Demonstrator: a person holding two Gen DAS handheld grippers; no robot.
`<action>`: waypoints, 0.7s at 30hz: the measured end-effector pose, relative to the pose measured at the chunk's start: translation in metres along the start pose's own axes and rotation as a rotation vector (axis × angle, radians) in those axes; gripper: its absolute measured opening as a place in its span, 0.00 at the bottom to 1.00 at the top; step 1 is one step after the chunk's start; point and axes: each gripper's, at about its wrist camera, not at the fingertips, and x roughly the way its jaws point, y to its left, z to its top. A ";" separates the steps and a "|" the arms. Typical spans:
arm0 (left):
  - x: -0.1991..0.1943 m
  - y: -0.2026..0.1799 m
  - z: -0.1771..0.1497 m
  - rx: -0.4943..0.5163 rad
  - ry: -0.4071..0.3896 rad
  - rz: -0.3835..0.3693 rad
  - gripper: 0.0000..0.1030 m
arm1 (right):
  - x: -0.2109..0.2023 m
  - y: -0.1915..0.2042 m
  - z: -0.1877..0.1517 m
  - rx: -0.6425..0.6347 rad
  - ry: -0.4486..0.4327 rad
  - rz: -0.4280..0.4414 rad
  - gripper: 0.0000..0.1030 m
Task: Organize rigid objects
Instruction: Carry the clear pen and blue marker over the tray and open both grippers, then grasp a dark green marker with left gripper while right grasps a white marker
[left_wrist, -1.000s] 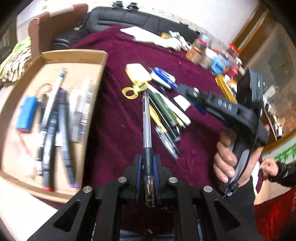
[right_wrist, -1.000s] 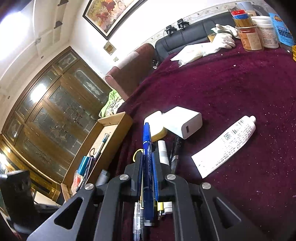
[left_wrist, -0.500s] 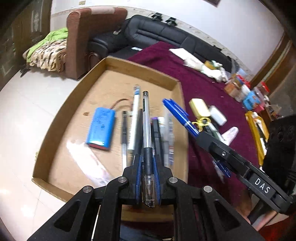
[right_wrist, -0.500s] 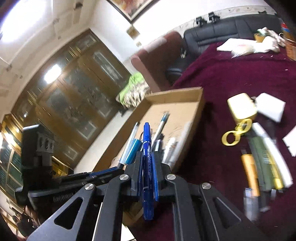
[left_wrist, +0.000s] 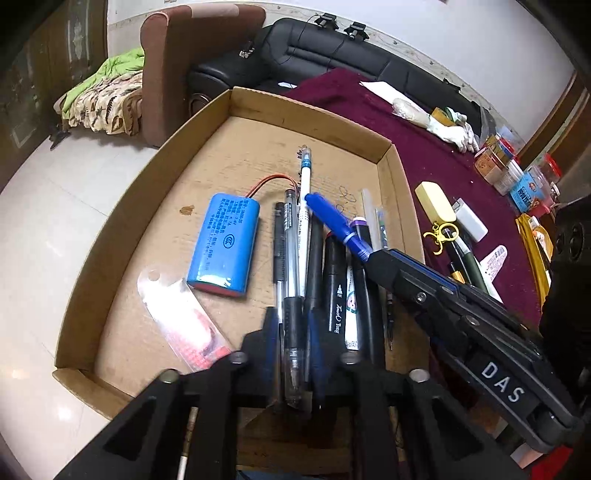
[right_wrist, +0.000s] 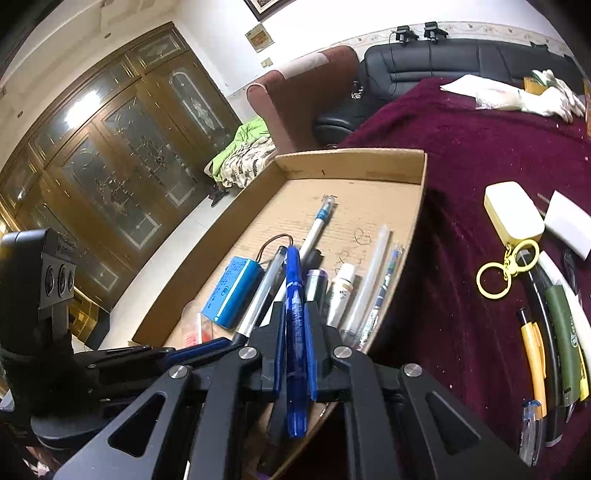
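A cardboard tray (left_wrist: 258, 107) (right_wrist: 354, 162) holds several pens and markers and a blue battery pack (left_wrist: 225, 243) (right_wrist: 231, 291). My left gripper (left_wrist: 291, 325) is over the tray's near end. Its jaws stand a little apart around a clear black-grip pen (left_wrist: 290, 295), which lies among the tray's pens. My right gripper (right_wrist: 295, 328) is shut on a blue marker (right_wrist: 294, 306) and holds it over the tray's near right side. In the left wrist view the right gripper (left_wrist: 373, 254) reaches in from the right with the blue marker (left_wrist: 336, 221).
The tray sits at the left edge of a maroon-covered table (right_wrist: 480, 147). More pens (right_wrist: 546, 332), a yellow case with key rings (right_wrist: 513, 214) and a white charger (right_wrist: 569, 221) lie on the cloth to the right. Jars (left_wrist: 506, 162) stand at the back.
Both grippers moved from the pen pile on the cloth to over the tray. My left jaws have parted slightly around the clear pen, now down among the tray's pens. The right still grips the blue marker.
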 end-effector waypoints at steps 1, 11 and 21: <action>0.000 0.001 0.000 -0.004 -0.002 -0.002 0.38 | -0.001 -0.001 0.001 0.006 -0.002 0.015 0.11; -0.038 -0.026 -0.006 0.045 -0.124 -0.039 0.66 | -0.081 -0.042 -0.003 0.019 -0.143 0.168 0.50; -0.046 -0.133 -0.031 0.219 -0.085 -0.217 0.79 | -0.121 -0.162 -0.007 0.124 -0.192 0.023 0.58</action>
